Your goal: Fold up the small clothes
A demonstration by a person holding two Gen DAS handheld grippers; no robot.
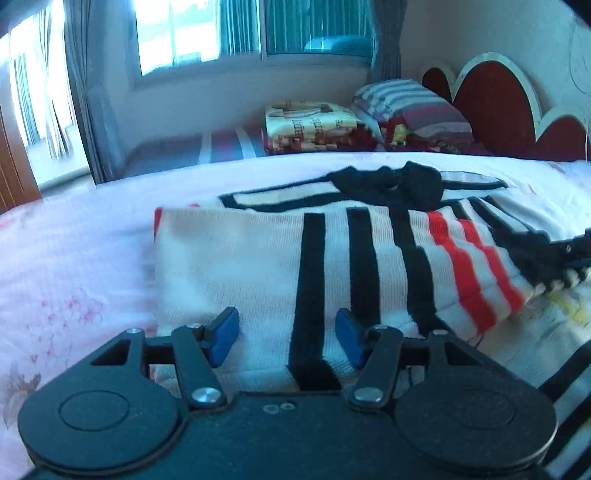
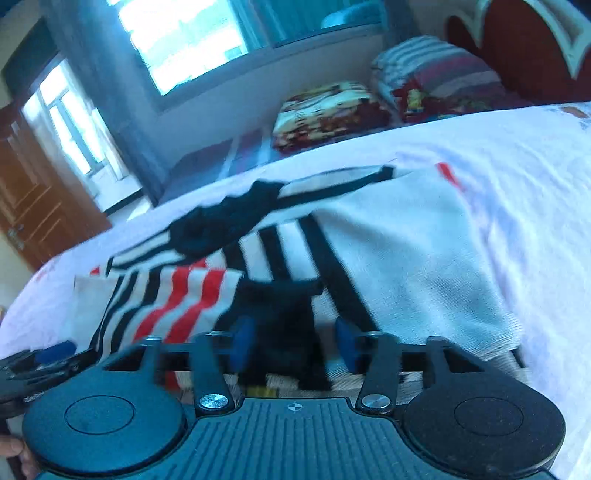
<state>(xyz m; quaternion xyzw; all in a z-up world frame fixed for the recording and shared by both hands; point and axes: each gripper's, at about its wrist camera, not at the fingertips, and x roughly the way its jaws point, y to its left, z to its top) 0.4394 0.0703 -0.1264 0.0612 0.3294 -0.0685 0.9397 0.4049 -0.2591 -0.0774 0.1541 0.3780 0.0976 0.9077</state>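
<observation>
A bedroom with a wide bed under a pale floral sheet [image 1: 74, 258]. At far left a brown wooden door [image 2: 33, 206] stands by bright glass. Next, a window [image 1: 199, 33] with grey curtains sits above the far side of the bed. Below it lies a folded printed blanket [image 1: 310, 125], then a striped pillow [image 1: 410, 107], then a red scalloped headboard [image 1: 495, 96] against the wall at right. All of these lie well apart from the garment, and nothing stands between the grippers and it.

The garment is a small knitted sweater [image 1: 240, 266], white with black and red stripes, spread near the middle of the sheet. One white panel is folded over the striped part. A dark crumpled collar or sleeve [image 1: 391, 181] lies at its far edge.

The left gripper [image 1: 286, 341] hangs low over the near edge of the sweater, jaws spread, blue pads apart with knit between them but not pinched. The right gripper [image 2: 293, 341] also stands spread over the sweater, with a dark fold of fabric between its pads; blur hides whether it touches.

Only the right view shows the door, the left gripper's blue tip at lower left, and a fingertip [image 2: 14, 448] at the bottom edge. The left view shows the black tip of the other gripper at its right edge.
</observation>
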